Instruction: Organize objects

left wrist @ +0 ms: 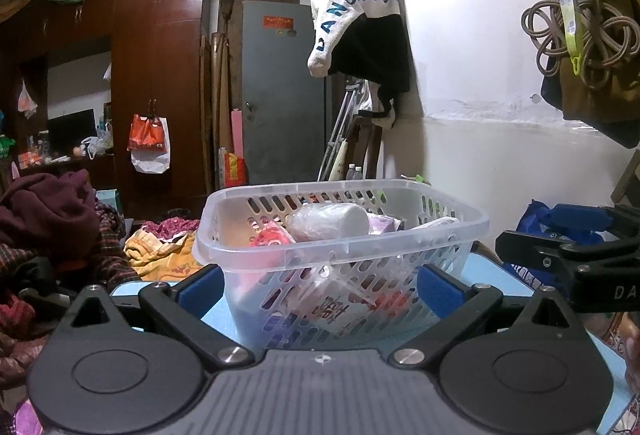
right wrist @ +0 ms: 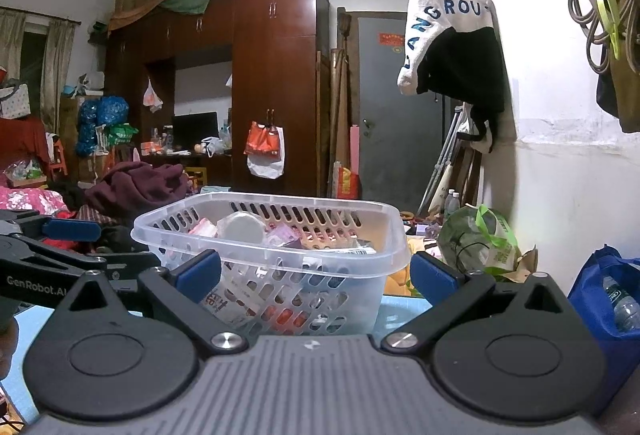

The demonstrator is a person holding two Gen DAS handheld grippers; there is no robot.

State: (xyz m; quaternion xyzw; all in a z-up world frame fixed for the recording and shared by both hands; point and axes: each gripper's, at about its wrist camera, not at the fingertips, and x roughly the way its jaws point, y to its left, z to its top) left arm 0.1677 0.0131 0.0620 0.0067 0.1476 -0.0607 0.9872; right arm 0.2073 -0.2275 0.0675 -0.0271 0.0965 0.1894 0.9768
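Observation:
A clear slotted plastic basket [left wrist: 344,241] [right wrist: 272,255] stands on a light blue table [left wrist: 496,271] [right wrist: 396,311]. Inside it lie a wrapped white roll [left wrist: 328,221] [right wrist: 242,227], a pink packet [left wrist: 272,235], a purple packet [left wrist: 382,223] and other small packages. My left gripper [left wrist: 318,291] is open, and the basket's near wall shows between its blue pads. My right gripper [right wrist: 316,275] is open too, facing the basket from the right side. Each gripper shows in the other's view: the right one [left wrist: 520,225] and the left one [right wrist: 120,245]. Neither holds anything.
A white wall runs close on the right, with a jacket [left wrist: 360,23] and bags hanging on it. A blue bag [right wrist: 608,295] and a green bag [right wrist: 480,239] sit beside the table. A pile of clothes [left wrist: 48,219] lies to the left. Wardrobes and a grey door stand behind.

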